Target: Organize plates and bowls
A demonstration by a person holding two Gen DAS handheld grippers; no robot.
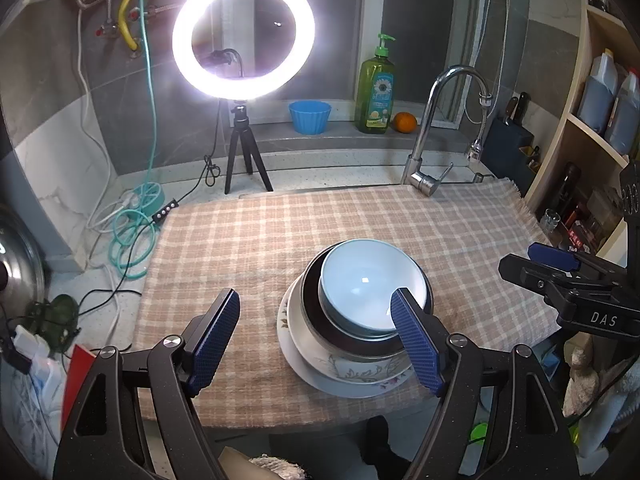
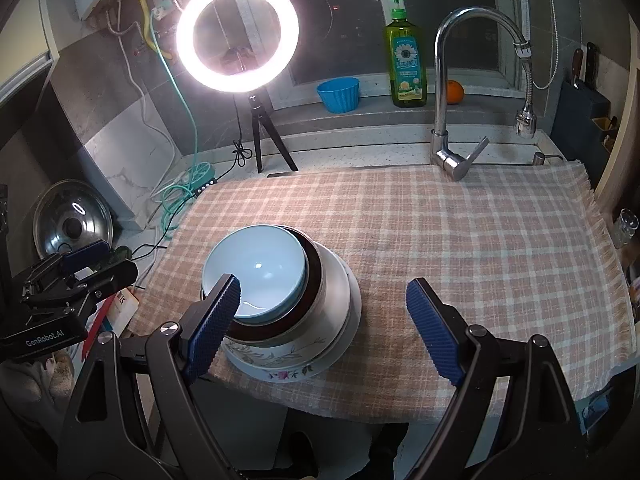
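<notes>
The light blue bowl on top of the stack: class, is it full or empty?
Empty. The light blue bowl sits upright in the dark bowl, and its bare inside shows only glare from the lamp in both views.

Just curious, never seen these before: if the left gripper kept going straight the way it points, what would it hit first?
Probably the checked cloth, just left of the stacked dishes; the left gripper is open and holds nothing.

Checked cloth covers the counter, bearing a floral plate.
</notes>
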